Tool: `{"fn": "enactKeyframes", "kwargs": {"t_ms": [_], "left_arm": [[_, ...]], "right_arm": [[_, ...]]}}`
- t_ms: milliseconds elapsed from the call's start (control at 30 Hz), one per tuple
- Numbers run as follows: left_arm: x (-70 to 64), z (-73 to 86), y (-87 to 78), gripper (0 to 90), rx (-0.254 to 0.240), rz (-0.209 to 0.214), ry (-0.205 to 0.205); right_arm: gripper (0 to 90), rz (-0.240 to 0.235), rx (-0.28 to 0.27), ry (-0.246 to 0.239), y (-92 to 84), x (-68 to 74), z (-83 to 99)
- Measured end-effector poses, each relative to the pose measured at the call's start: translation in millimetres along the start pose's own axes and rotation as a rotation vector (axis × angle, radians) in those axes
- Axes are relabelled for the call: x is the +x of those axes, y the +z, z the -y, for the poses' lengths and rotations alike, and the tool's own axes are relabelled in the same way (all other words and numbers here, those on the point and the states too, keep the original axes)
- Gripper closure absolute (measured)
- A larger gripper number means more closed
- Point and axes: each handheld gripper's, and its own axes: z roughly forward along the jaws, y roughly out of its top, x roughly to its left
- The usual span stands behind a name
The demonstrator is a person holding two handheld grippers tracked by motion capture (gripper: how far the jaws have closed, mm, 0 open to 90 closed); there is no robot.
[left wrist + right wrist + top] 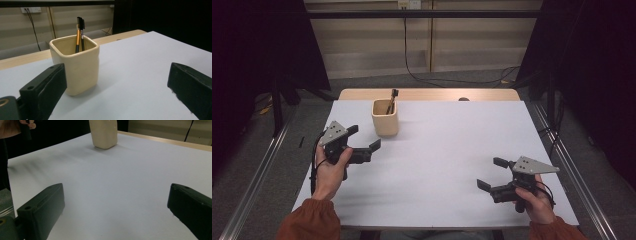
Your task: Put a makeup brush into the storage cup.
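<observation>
I read this as nothing in hand yet: on the white table (pixel 437 165) the cream cup (pixel 385 118) stands upright twd the far-left w/ two brushes (pixel 391 101) upright inside, my left gripper (pixel 365 140) just beside the cup w/ jaws spread and empty, my right gripper (pixel 492 173) well apart from it, also spread and empty. Left gripper view gives the brushes (pixel 80 35) as an orange handle and a dark one in the cup (pixel 75 65); the high view blurs them into one dark stick, and the right gripper view cuts the cup (pixel 104 135) off at its top.

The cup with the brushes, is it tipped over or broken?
No, nothing stands out. The cup stands upright on the table, whole, with two brushes leaning inside it. Nothing is spilled.
</observation>
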Motion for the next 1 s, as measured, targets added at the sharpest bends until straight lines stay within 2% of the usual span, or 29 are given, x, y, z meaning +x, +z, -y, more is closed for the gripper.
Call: {"fn": "enactKeyframes", "kwargs": {"t_ms": [100,167,200,267,333,467,533,600,700,733,800,867,933,1000], "left_arm": [[-5.1,3.1,-6.5,2.2,-0.014,-0.006,0.009],[-11.4,6.0,-11.6,2.2,-0.037,0.010,0.007],[-14.2,7.7,-13.7,2.1,-0.037,0.016,0.019],[-19.4,11.8,-17.3,2.0,-0.029,0.003,0.029],[-22.4,16.5,-21.7,2.1,-0.025,0.003,0.012],[-23.8,22.7,-27.3,2.1,-0.020,0.006,-0.012],[-23.9,25.5,-29.6,2.1,-0.016,-0.003,-0.012],[-24.3,28.5,-30.5,1.9,-0.012,0.007,-0.019],[-26.7,33.6,-34.4,1.9,-0.007,0.002,-0.002],[-27.7,36.0,-36.4,1.8,0.001,0.004,-0.012],[-28.8,40.9,-40.3,1.8,0.004,-0.009,-0.014],[-29.2,44.9,-43.6,1.8,0.007,-0.004,-0.023],[-29.3,48.2,-47.8,1.8,0.009,-0.022,-0.017],[-29.2,50.1,-51.6,1.8,0.012,-0.024,-0.034]], "right_arm": [[0.4,0.001,-0.005,0.003,-0.2,-0.1,0.0],[0.3,0.005,-0.004,0.005,-0.7,-0.2,0.2],[0.4,0.006,-0.005,0.004,-0.5,-0.4,0.3],[0.4,0.010,-0.002,0.005,-0.4,-0.4,0.5],[0.4,0.010,-0.001,0.002,-0.5,-0.2,0.7],[0.4,0.012,-0.002,0.001,-1.3,0.4,0.5],[0.3,0.013,-0.005,0.002,-2.0,0.1,0.4],[0.3,0.016,-0.006,0.003,-3.0,-0.4,0.5],[0.3,0.020,-0.006,0.004,-4.0,-1.2,0.8],[0.3,0.021,-0.006,0.004,-4.1,-1.3,0.9],[0.2,0.020,-0.009,0.003,-4.4,-1.6,0.8],[0.3,0.021,-0.007,0.005,-4.6,-1.5,1.1],[0.4,0.022,-0.006,0.004,-4.5,-1.7,1.2],[0.3,0.021,-0.006,0.006,-4.3,-1.7,1.2]]}}
